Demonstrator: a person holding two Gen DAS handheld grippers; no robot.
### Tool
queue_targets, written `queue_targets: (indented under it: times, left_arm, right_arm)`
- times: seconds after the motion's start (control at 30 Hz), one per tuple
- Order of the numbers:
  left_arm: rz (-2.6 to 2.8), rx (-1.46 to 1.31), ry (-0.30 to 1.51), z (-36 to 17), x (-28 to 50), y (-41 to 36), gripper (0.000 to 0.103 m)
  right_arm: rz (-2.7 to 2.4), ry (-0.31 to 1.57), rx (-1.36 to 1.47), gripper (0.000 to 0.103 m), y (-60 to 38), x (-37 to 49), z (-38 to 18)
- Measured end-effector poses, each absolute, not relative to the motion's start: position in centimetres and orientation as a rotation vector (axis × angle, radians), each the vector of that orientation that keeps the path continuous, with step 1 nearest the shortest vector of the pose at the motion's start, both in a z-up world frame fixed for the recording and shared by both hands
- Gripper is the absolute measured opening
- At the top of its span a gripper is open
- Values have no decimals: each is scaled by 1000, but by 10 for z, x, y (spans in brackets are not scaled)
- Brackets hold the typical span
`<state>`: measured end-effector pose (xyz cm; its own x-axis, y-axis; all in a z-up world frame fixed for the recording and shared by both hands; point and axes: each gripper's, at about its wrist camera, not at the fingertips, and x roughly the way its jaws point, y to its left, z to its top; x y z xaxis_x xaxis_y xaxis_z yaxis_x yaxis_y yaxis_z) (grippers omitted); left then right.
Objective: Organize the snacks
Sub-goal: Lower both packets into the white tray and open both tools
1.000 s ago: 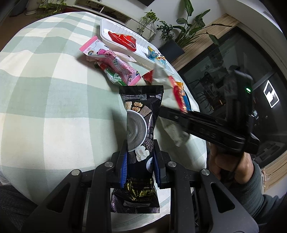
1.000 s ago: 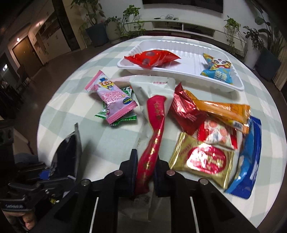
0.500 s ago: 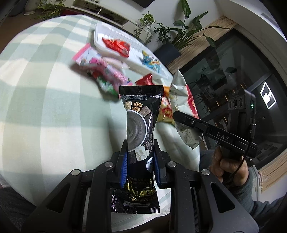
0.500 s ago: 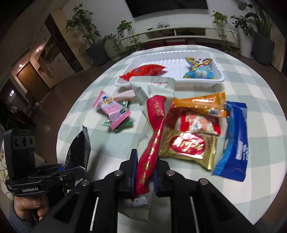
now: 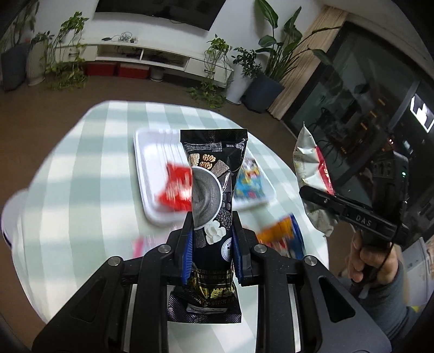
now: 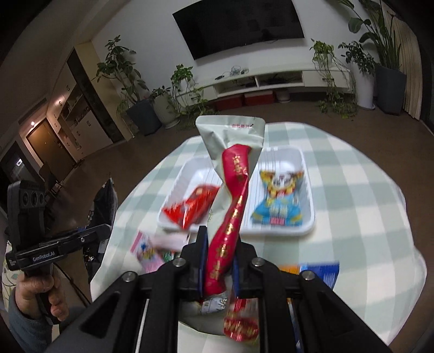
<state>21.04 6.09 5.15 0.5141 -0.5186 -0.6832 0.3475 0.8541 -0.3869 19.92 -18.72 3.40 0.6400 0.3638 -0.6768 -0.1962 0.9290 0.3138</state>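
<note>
Both handheld grippers raised, jaws clamped on snack packets.
The left gripper (image 5: 211, 244) pinches a black packet (image 5: 211, 187) upright between its fingers; at far right, a bare hand (image 5: 371, 260) grips the right gripper (image 6: 218, 260), which squeezes a white-and-red packet (image 6: 233, 190).

Both feeds dim indoors; I see the brightest patch on the white wall by the TV (image 6: 241, 24), corners vignette to black. Heavy motion blur on the surface (image 5: 81, 168) and the tray (image 6: 306, 228) with its packets, while the black pouch (image 5: 211, 190) and red-and-white packet (image 6: 233, 190) clamped in each tool stay sharp. Strong fisheye bending at the edges, and reflections on the dark window (image 5: 352, 108).
</note>
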Motion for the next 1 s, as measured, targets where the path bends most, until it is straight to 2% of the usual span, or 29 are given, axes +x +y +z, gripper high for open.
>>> queue_targets:
  times: [0.17,0.37,0.6,1.0]
  left_arm:
    - [-495,-132,924,62,271,42,22]
    - [-450,-105,1007,35,341,17,22]
    - [-405,-106,1080,-16,375,5,22]
    - [-338,-60,1105,-52,395,1,23]
  right_arm:
    - [321,831,176,16,-181,252,38]
    - [316,886,105,16,-166,301,21]
    - [289,964,54,16,-156,338,-11]
    - [236,1054,6,16,-145,360,-62]
